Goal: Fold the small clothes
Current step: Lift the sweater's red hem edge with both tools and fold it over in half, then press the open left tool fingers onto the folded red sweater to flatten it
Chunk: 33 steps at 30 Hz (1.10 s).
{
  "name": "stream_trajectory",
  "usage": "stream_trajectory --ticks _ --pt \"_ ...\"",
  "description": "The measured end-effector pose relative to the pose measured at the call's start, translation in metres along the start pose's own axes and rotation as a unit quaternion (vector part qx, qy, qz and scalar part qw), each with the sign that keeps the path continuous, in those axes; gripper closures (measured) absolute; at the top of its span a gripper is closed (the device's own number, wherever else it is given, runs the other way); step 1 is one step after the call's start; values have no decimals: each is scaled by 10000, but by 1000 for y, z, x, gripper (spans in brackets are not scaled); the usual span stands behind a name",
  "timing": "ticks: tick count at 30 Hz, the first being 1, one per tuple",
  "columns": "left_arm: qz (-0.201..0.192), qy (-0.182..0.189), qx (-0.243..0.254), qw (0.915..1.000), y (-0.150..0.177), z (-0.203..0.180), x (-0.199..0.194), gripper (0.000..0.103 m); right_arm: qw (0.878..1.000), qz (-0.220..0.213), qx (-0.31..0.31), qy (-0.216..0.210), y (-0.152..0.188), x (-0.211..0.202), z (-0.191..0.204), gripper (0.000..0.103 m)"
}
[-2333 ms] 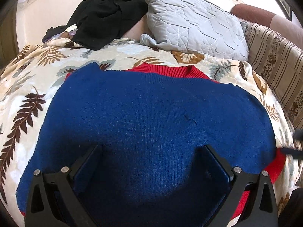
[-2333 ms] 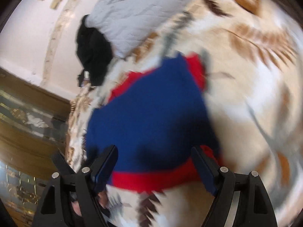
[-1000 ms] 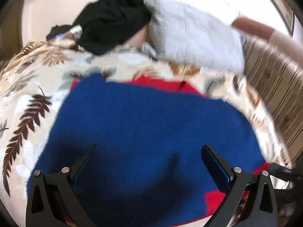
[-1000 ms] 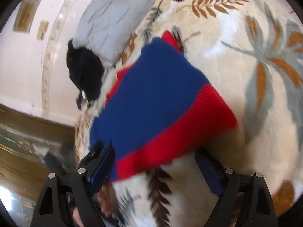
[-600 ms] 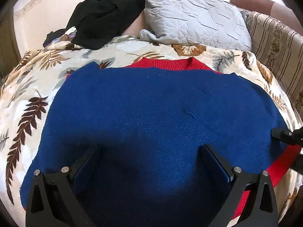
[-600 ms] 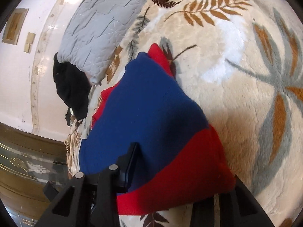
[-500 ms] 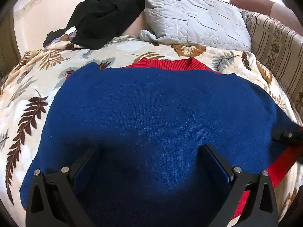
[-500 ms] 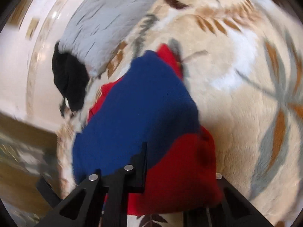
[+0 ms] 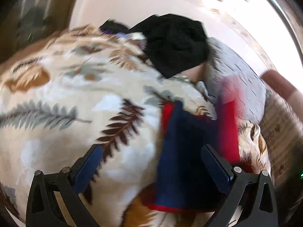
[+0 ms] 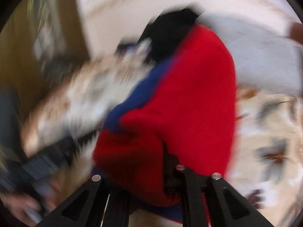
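We are working with a soft blue knitted sweater with red ribbed trim [image 9: 181, 151], lying on the plush cream bed blanket printed with brown and grey leaves [image 9: 75, 98]. We are judging it light, limp and stretchy: it is draping and bunching rather than holding any shape, and the knit should not slip much between the pads. The ribbed red hem looks like the firmest place to take hold, at a corner, since the thicker band gives the pads more to bite on than the single blue layer.

In the left wrist view the sweater is sitting at about 4 o'clock, with its blue body folded into a narrow upright band and a red strip blurring along its right edge. The left tool [image 9: 151, 162] is hovering with its jaws spread wide, released and gripping nothing; its right finger is overlapping the blue cloth, though we cannot tell whether it is touching.

In the right wrist view, heavily blurred, the right tool [image 10: 170, 162] is clenched on the sweater's red trim, and the red cloth is bulging upward from 6 o'clock toward 12. Beyond it, at 12 o'clock, a crumpled black garment [image 9: 176, 43] is lying beside a grey quilted pillow [image 9: 244, 83].
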State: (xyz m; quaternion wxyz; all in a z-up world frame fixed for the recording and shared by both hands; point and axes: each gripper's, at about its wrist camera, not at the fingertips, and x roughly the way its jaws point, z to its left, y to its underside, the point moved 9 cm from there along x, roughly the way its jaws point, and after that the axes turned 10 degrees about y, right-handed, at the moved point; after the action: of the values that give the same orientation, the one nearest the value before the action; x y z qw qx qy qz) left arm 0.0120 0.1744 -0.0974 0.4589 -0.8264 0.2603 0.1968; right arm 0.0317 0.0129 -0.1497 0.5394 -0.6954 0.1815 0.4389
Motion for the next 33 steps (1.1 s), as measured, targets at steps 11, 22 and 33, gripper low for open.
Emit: stream_trajectory --ticks 11,22,33 --pt "545 984 -24 9937 -2 -42 21 0 9882 -545 891 -1124 4 -56 -14 17" --pt "1549 327 387 9866 54 -50 46 50 9743 -477 1947 -1025 63 -81 -91 17" --pt "1259 -112 908 9878 34 -41 31 90 9708 -557 2070 -1076 63 -87 -104 17"
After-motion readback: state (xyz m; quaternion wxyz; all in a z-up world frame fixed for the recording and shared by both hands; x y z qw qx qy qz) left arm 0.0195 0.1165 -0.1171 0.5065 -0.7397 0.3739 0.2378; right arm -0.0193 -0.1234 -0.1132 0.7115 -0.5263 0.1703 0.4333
